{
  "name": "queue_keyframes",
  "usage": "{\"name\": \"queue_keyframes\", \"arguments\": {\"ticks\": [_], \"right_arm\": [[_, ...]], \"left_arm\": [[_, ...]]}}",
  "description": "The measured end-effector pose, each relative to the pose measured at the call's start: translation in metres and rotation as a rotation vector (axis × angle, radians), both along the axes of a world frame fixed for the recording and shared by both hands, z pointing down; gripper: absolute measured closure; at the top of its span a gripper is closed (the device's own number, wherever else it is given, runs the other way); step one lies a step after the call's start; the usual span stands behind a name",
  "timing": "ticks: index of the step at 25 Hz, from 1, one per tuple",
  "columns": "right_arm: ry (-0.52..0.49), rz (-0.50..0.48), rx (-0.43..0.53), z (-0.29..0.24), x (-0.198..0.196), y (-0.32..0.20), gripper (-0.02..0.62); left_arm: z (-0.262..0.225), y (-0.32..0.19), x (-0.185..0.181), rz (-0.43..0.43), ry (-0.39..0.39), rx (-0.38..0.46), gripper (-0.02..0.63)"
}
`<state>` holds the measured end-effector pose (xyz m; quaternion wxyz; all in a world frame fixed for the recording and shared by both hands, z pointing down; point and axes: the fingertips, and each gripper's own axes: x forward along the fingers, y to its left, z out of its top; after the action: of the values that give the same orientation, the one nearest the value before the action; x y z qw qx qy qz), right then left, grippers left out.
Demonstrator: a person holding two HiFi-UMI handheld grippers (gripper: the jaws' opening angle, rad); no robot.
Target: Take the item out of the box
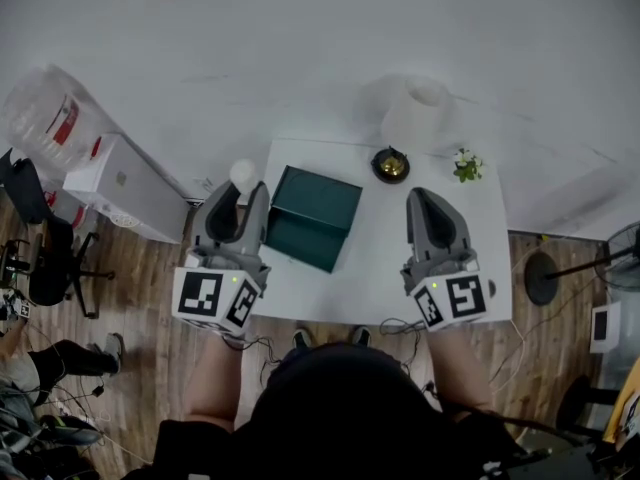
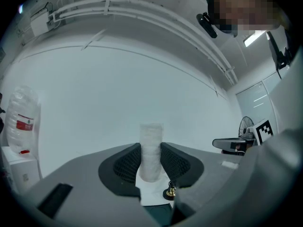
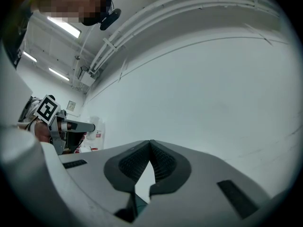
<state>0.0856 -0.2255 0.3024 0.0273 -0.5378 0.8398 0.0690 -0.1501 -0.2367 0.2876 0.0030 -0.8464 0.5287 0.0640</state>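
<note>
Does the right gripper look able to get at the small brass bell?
Probably yes: the right gripper is shut and empty, and only bare white table lies between it and the small brass bell.

Place: office-like work room | Signs: office chair [image 1: 45, 258]; white table [image 1: 385, 258]; wood floor [image 1: 150, 303]; standing fan [image 1: 625, 256]; water jug [image 1: 35, 118]; ceiling strip lights [image 3: 66, 27]
</note>
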Motion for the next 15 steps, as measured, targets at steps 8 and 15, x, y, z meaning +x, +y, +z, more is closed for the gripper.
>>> {"name": "queue_keyframes", "arguments": {"ticks": [8,15], "right_arm": [[-0.005,0.026,-0.003,0.001,-0.017,-0.005,0.592],[-0.004,0.048,-0.004,0.002,-0.039,-0.004,0.592]], "left_arm": [[0.006,-0.011,-0.015,0.031,-0.004,-0.014,0.479],[0.017,-0.021,-0.03,0.072,-0.005,-0.034,0.479]]}}
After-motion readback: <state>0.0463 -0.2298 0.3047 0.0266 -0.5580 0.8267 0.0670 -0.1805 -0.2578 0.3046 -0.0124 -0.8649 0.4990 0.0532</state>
